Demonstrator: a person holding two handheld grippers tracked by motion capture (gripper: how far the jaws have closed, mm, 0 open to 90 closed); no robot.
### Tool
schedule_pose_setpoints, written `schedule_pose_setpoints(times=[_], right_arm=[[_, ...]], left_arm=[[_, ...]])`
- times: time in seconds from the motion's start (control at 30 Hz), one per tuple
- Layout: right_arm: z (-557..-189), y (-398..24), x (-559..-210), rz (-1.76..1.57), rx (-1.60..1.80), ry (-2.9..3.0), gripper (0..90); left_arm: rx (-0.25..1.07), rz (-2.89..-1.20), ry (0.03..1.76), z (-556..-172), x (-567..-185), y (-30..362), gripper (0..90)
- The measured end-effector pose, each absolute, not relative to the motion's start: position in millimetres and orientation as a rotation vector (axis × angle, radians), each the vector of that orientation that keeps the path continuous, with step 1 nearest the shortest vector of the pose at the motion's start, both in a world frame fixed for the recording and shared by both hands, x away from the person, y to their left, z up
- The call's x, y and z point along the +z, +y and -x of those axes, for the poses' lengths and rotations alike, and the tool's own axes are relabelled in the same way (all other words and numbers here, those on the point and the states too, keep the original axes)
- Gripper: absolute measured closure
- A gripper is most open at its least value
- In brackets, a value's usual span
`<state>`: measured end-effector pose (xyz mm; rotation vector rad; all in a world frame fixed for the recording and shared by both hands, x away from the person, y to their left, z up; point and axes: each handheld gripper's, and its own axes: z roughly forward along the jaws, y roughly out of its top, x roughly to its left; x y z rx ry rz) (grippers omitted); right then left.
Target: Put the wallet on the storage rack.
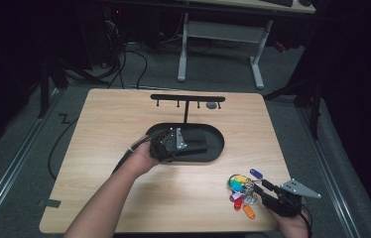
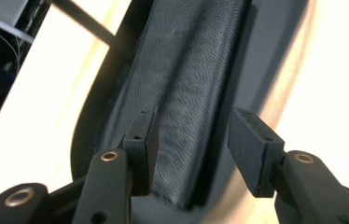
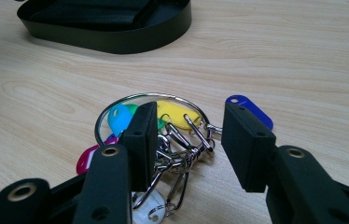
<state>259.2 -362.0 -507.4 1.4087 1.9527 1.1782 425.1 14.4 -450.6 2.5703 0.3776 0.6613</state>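
Bare wooden table (image 1: 104, 129) is left open along the left side and front. The middle is blocked by a black oval tray (image 1: 216, 136), with a hook stand (image 1: 187, 98) behind it.

No readable text, label, brand, number or sign on anything in these views.

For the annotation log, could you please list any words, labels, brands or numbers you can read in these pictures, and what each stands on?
None can be read.
Coloured key tags: their faces look blank.
Black wallet in the oval tray: no brand or mark.
Left tool and right tool: no lettering.
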Motion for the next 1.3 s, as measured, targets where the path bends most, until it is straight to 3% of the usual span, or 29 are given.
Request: schedule_pose_setpoints(times=[0.3, 0.83, 1.1, 1.3], right_arm=[[-258, -360, -509, -1.409, 1.157, 1.959, 56.9], [-259, -356, -511, -1.407, 1.125, 1.98, 57.0], [-259, -353, -513, -1.39, 1.104, 1.999, 56.8], [-259, -349, -514, -1.386, 1.082, 2.01, 55.9]], left_arm=[[0.593, -2.487, 0.508, -404, -453, 49, 53.1], [0.45, -2.245, 0.759, -340, -492, 136, 47.7], [0.448, -2.073, 0.855, -302, -508, 167, 40.3], [0.464, -2.052, 0.856, -294, -507, 175, 38.1]])
